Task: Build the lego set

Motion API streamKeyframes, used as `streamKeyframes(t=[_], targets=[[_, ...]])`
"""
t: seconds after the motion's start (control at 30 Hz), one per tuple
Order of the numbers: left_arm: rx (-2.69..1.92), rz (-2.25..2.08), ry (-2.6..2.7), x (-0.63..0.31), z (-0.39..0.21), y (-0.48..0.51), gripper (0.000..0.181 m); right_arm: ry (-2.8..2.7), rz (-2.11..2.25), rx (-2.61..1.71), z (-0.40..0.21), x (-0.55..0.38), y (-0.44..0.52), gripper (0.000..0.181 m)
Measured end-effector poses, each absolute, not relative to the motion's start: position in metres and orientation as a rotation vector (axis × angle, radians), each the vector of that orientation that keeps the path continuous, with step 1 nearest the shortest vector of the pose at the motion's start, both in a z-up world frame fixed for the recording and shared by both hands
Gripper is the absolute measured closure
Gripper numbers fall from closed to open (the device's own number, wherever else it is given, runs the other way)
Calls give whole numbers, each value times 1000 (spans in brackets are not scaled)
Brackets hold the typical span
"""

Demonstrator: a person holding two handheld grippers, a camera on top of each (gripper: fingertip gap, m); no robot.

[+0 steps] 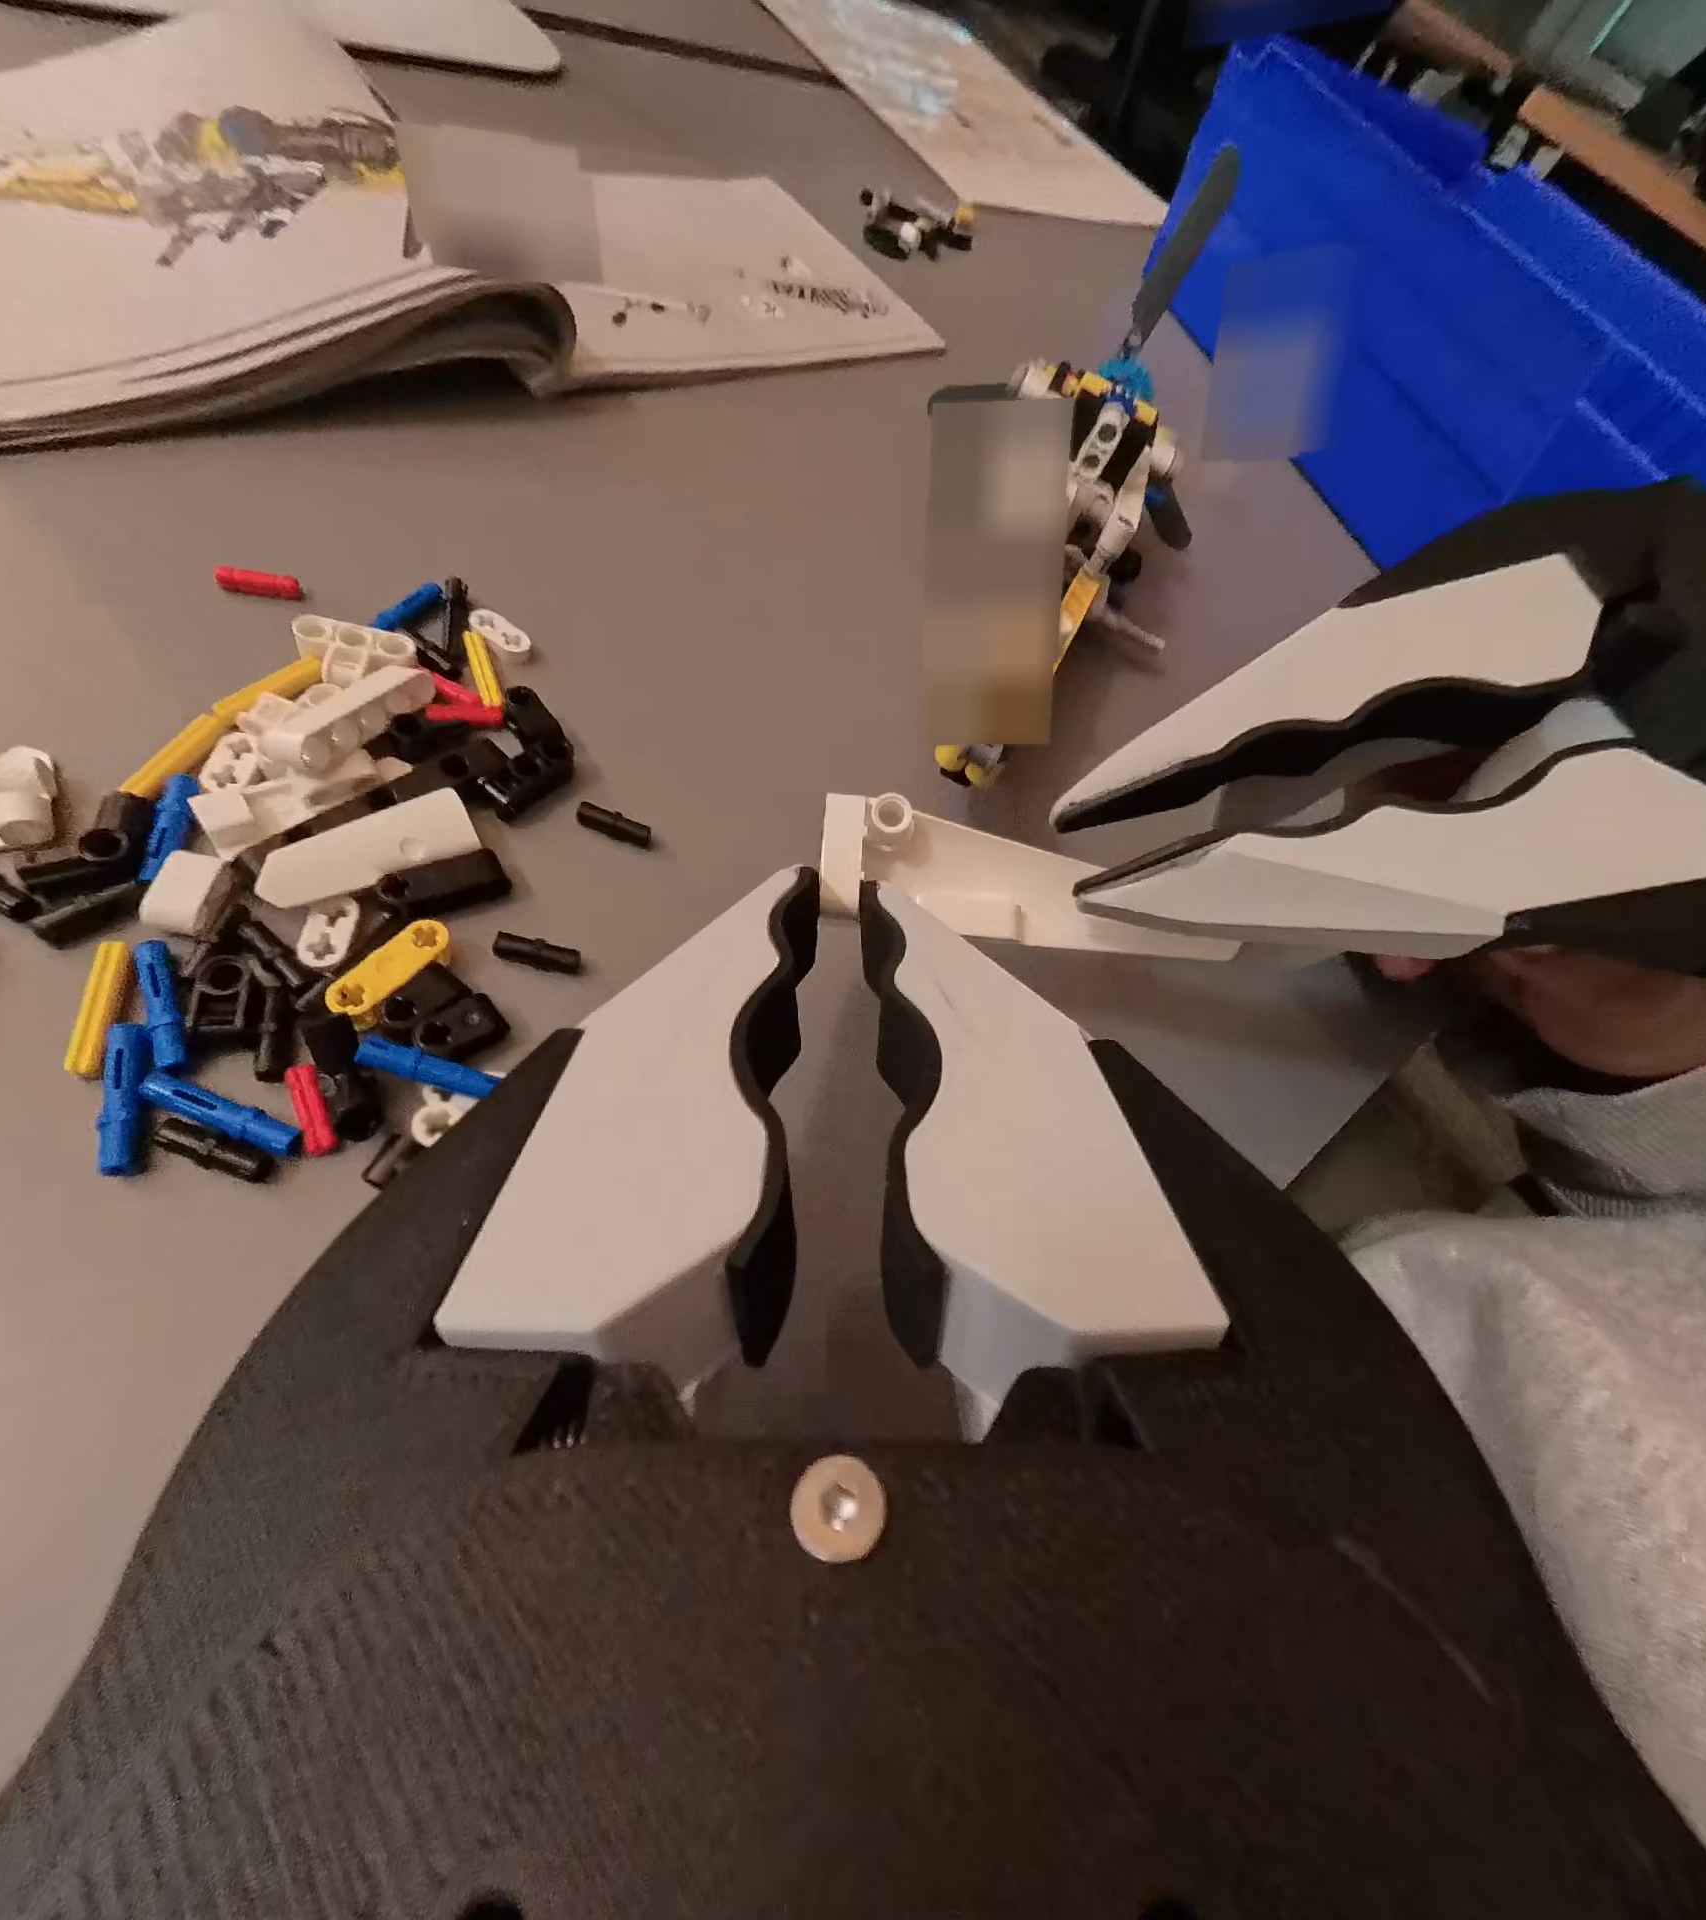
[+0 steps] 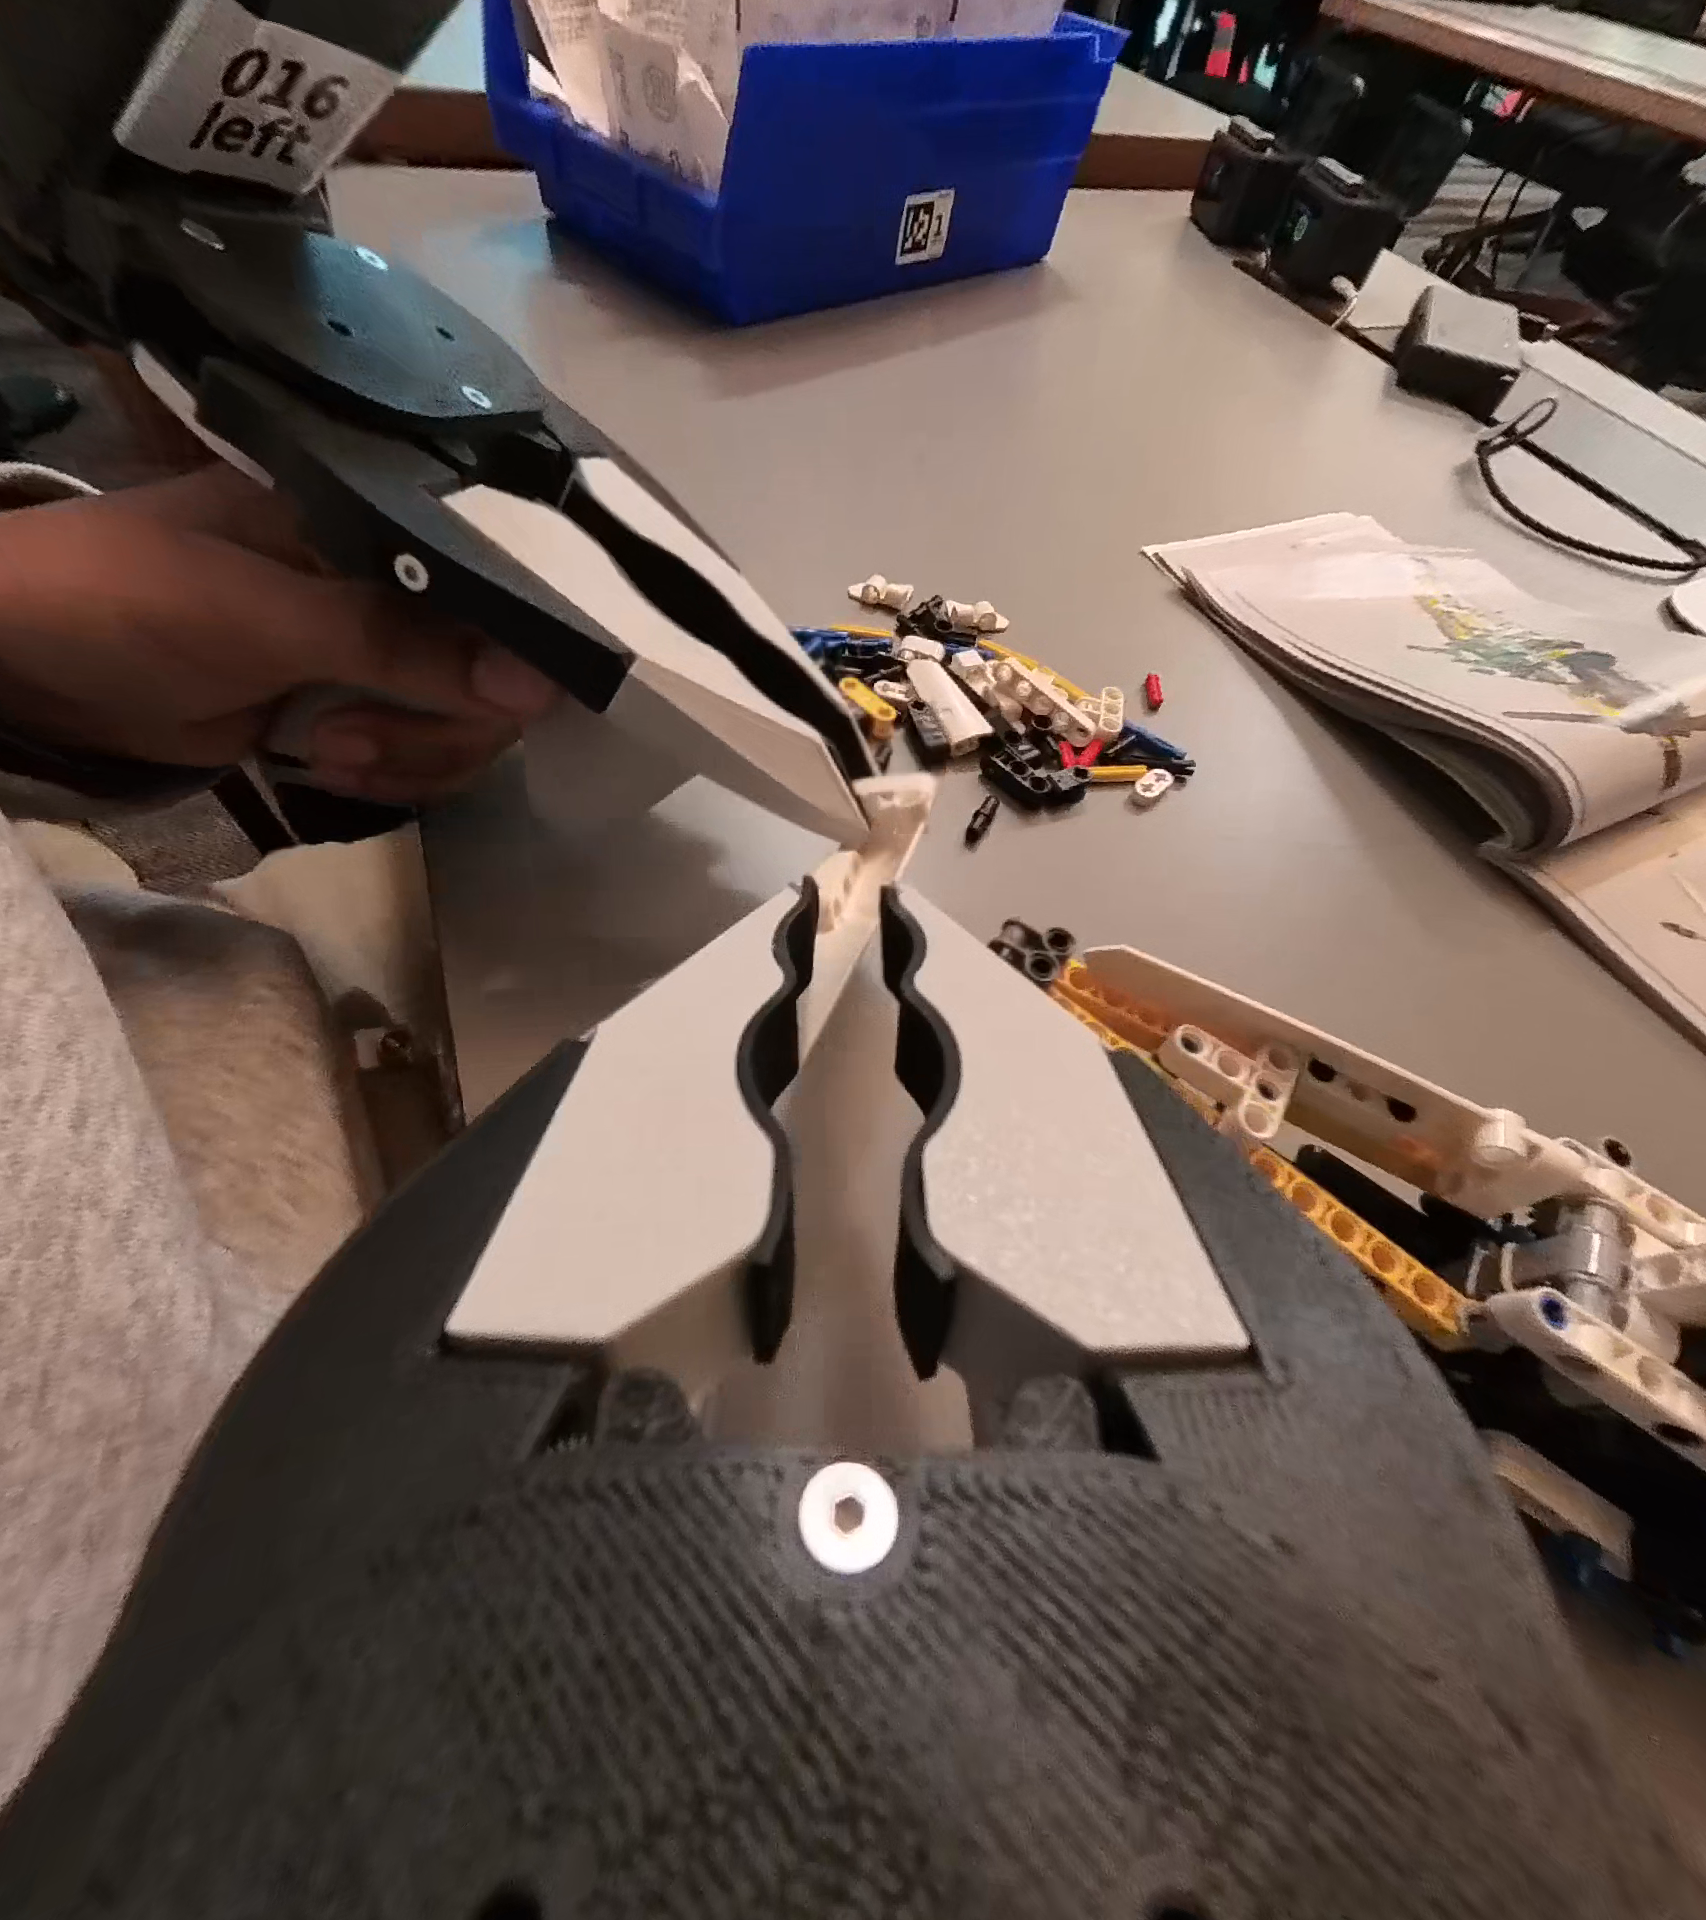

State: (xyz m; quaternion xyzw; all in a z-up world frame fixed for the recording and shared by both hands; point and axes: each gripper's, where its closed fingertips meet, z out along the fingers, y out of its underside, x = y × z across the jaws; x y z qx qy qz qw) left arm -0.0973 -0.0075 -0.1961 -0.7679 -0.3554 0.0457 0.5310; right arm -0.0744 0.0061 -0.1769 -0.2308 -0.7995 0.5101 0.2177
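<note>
A long white Lego panel (image 1: 974,883) with a round peg is held in the air between both grippers. My left gripper (image 1: 838,894) is shut on its near end. My right gripper (image 1: 1067,852) comes in from the right and is shut on the other end. In the right wrist view the panel (image 2: 896,816) runs between my right gripper (image 2: 849,899) and the left gripper (image 2: 859,805), whose tips pinch its far end. A pile of loose Lego pieces (image 1: 309,862) lies on the grey table (image 1: 724,540). The partly built model (image 1: 1109,468) stands beyond; it also lies beside my right gripper (image 2: 1451,1195).
An open instruction booklet (image 1: 205,260) lies at the back left, also seen in the right wrist view (image 2: 1503,675). A blue bin (image 1: 1503,312) stands at the table's right side. A small black subassembly (image 1: 916,223) sits far back. A person's grey sleeve (image 1: 1607,1455) fills the lower right. My two grippers' fingertips are within a few centimetres of each other.
</note>
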Motion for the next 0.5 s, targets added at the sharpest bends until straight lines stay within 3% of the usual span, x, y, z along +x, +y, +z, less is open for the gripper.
streamKeyframes(t=[0.5], targets=[[-1942,234,-886,-98,-215,-4,175,-2364,1211,-587,-205,-64,3,169]])
